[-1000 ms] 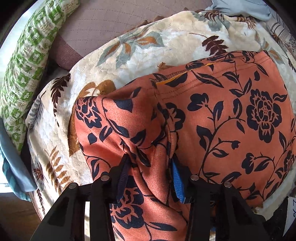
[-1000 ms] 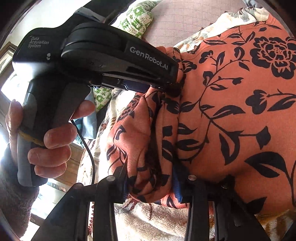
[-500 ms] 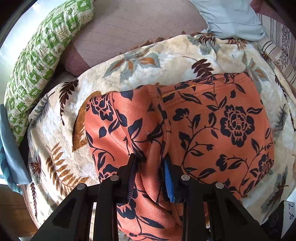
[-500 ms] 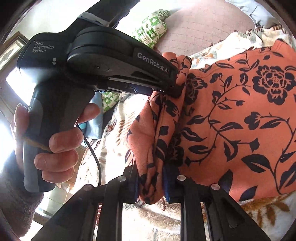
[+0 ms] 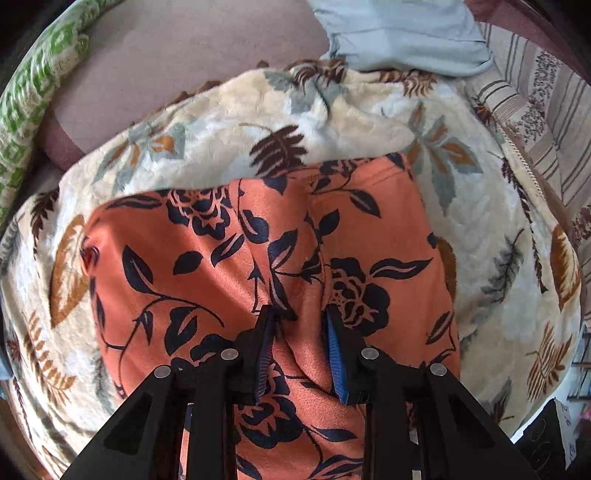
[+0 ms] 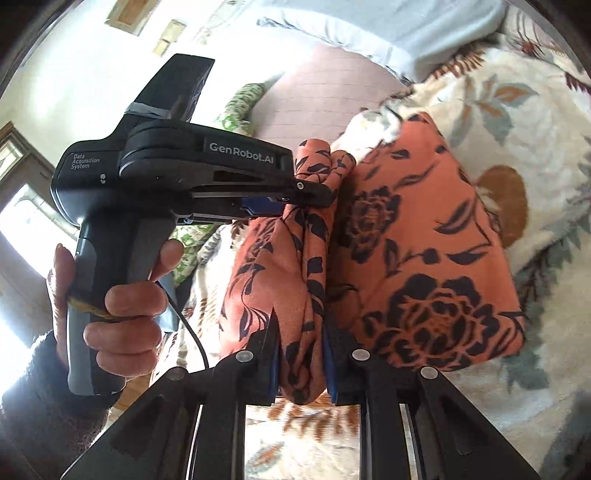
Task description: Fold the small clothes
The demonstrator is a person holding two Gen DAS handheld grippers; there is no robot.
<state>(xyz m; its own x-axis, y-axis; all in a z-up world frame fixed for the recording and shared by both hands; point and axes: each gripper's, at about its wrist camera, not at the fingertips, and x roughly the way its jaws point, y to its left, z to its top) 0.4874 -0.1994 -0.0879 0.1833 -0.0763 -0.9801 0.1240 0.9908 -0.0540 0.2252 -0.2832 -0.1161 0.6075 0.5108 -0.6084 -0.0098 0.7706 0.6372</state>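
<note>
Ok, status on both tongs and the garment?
Left tongs shut on orange garment. Right tongs shut on same garment, bunched edge. Far part lies on blanket. Nothing in the way.

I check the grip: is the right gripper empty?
No, the right gripper pinches a bunched fold of the orange floral garment.

blanket (image 5: pixel 369 110) bare past the garment (image 5: pixel 388 229) – grey cloth (image 5: pixel 399 33) beyond
</note>
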